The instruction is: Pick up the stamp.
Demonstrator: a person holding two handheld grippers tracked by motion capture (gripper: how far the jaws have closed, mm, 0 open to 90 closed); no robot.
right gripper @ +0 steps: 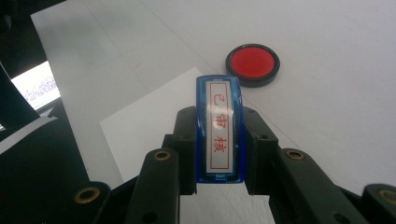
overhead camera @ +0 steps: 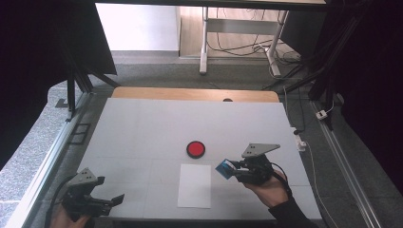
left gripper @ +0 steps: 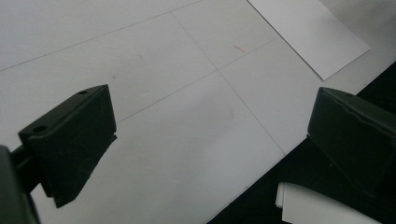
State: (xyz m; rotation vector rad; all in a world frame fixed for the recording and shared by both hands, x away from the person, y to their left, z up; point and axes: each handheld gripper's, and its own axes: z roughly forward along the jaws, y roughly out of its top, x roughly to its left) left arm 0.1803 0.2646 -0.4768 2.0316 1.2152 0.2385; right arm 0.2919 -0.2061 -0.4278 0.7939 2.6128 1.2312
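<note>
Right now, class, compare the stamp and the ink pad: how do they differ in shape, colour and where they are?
The stamp is a long, narrow block with a blue case; the ink pad is a flat round disc, red inside a black rim. The stamp is clamped between the jaws of the right gripper, off the table; the ink pad lies on the table, beyond the sheet of paper. Both show red: the stamp's label has red characters.

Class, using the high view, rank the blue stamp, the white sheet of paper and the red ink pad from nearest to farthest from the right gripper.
1. Blue stamp: clamped in the right gripper.
2. White sheet of paper: just left of it.
3. Red ink pad: farther up the table, beyond the sheet.
</note>
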